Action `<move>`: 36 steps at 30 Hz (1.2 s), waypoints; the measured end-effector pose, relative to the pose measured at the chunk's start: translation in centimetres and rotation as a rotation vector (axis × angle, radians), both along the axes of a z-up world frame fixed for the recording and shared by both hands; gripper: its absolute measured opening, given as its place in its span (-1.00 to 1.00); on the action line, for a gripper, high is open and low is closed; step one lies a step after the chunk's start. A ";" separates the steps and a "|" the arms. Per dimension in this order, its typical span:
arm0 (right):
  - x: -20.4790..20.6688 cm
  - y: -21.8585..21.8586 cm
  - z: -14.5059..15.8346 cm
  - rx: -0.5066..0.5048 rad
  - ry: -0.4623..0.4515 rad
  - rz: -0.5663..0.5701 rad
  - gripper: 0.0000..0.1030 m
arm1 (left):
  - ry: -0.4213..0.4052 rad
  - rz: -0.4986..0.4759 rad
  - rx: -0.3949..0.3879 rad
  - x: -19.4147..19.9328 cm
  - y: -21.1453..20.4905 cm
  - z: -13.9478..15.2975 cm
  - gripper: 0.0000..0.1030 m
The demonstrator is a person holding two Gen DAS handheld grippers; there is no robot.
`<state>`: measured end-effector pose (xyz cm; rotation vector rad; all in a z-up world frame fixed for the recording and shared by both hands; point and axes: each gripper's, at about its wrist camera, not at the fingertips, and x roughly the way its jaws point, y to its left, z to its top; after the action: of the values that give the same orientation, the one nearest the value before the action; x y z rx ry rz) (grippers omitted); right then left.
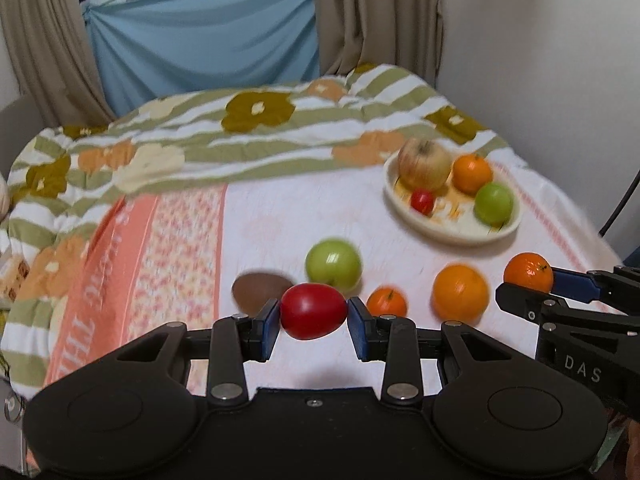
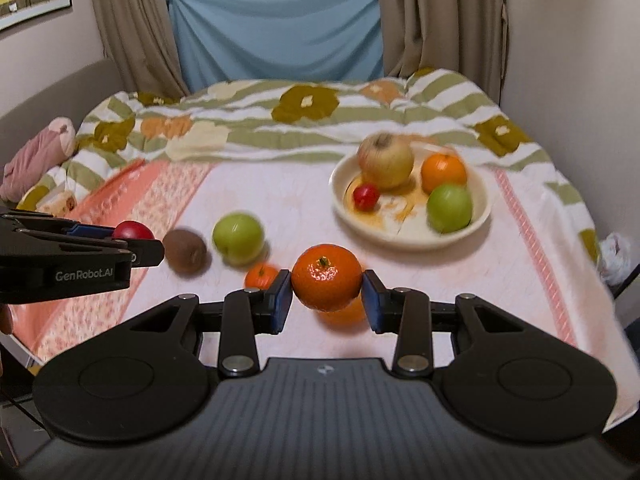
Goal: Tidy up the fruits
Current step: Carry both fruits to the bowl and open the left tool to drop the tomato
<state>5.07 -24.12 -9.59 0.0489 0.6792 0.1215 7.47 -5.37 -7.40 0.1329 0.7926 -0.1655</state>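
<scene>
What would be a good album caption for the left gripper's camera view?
Left gripper holding a red fruit above a fruit-strewn bedspread.

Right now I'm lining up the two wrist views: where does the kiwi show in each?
Left wrist: the kiwi lies lower centre-left, partly behind the left gripper and its red fruit.
Right wrist: the kiwi lies left of centre, on the bed.
Shared landmark: the loose green apple, just right of the kiwi in both.
</scene>
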 end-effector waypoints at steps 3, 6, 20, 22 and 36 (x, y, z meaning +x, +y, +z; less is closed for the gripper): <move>1.0 -1.6 1.4 0.006 -0.009 -0.001 0.02 | -0.020 -0.023 -0.003 0.7 -1.4 1.3 -0.23; 1.8 -3.1 2.2 0.001 -0.017 -0.003 0.02 | -0.028 -0.043 -0.014 1.6 -3.0 2.1 -0.23; 7.9 -10.9 1.9 0.001 0.000 0.006 0.02 | -0.010 -0.120 -0.018 7.7 -11.2 1.6 -0.23; 9.0 -12.0 1.4 0.004 0.008 0.007 0.02 | 0.002 -0.122 -0.013 8.7 -12.1 0.9 -0.23; 15.4 -16.7 -2.2 0.014 0.053 0.018 0.02 | 0.067 -0.149 0.034 14.9 -17.4 -3.7 -0.23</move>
<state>20.47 -40.77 -11.79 0.0595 0.7315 0.1429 22.34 -22.75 -11.14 0.2201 0.8524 -0.2985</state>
